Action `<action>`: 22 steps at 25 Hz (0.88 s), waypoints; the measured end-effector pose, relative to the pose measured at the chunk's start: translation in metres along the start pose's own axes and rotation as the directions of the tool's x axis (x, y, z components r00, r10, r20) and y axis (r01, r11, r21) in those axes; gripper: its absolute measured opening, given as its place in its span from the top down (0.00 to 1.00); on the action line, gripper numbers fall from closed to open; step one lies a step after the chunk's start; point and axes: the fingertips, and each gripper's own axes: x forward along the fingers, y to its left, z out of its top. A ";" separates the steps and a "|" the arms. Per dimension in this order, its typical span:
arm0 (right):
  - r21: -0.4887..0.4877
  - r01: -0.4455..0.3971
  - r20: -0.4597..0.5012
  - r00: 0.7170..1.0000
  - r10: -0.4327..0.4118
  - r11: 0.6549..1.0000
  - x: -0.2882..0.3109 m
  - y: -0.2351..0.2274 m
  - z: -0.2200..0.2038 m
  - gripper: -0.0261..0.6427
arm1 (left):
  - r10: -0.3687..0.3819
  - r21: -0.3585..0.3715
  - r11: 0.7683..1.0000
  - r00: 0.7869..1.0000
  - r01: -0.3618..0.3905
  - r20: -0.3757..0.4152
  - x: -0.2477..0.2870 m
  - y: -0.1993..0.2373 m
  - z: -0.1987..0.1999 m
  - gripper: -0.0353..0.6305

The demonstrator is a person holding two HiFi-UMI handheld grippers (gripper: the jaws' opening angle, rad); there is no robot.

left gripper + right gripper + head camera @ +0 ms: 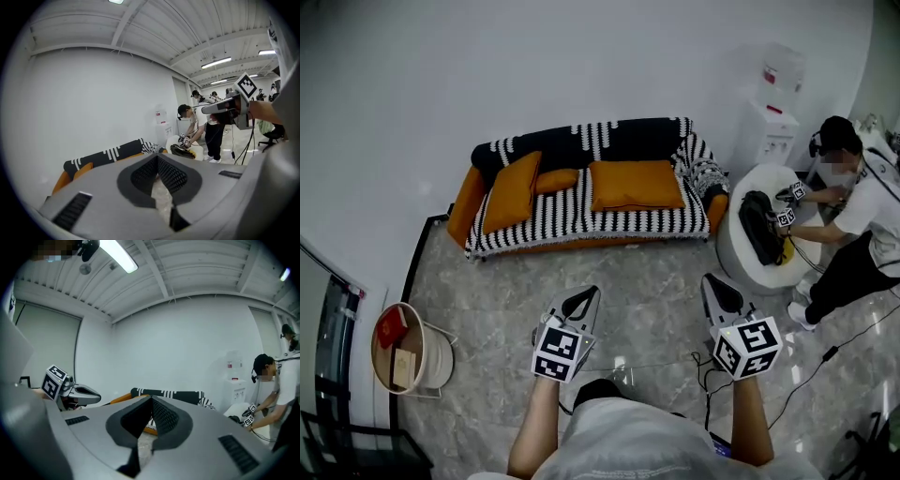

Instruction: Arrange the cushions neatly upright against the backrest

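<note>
A sofa (581,220) with a black-and-white striped cover stands against the far wall. Three orange cushions rest on it. A large cushion (511,192) leans at the left end, a small cushion (555,180) lies beside it, and a large cushion (636,185) lies flat on the seat toward the right. My left gripper (584,298) and right gripper (715,286) hover over the marble floor, well short of the sofa. Both are shut and hold nothing. The left gripper view shows its closed jaws (157,157) with the sofa (108,157) beyond. The right gripper view shows its closed jaws (151,401).
A person (853,216) at the right works with grippers on a black bag (759,225) on a round white seat (759,178). A water dispenser (769,122) stands behind. A round basket (412,347) sits at the left. Cables (703,366) trail across the floor.
</note>
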 end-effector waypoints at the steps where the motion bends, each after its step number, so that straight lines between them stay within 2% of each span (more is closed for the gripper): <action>1: 0.008 -0.012 -0.001 1.000 0.012 1.000 0.003 -0.001 0.000 0.96 | 0.004 -0.002 1.000 1.000 -0.004 0.002 0.002 0.001 0.002 0.95; 7: 0.065 -0.065 -0.017 0.998 0.066 0.996 0.029 -0.006 0.001 0.96 | 0.017 0.001 1.000 1.000 -0.017 -0.003 0.025 0.021 0.006 0.95; 12: 0.032 -0.056 -0.026 0.998 0.057 0.998 0.068 -0.022 -0.001 0.96 | 0.008 0.009 1.000 1.000 -0.008 -0.015 0.060 0.047 -0.004 0.95; 15: 0.014 -0.045 -0.030 0.999 0.045 0.999 0.102 -0.033 0.005 0.96 | 0.008 0.030 1.000 1.000 -0.007 -0.019 0.088 0.076 -0.003 0.95; 22: 0.010 -0.004 -0.052 0.999 0.005 1.000 0.186 -0.068 0.028 0.96 | -0.020 0.014 1.000 1.000 0.020 -0.013 0.161 0.143 0.011 0.95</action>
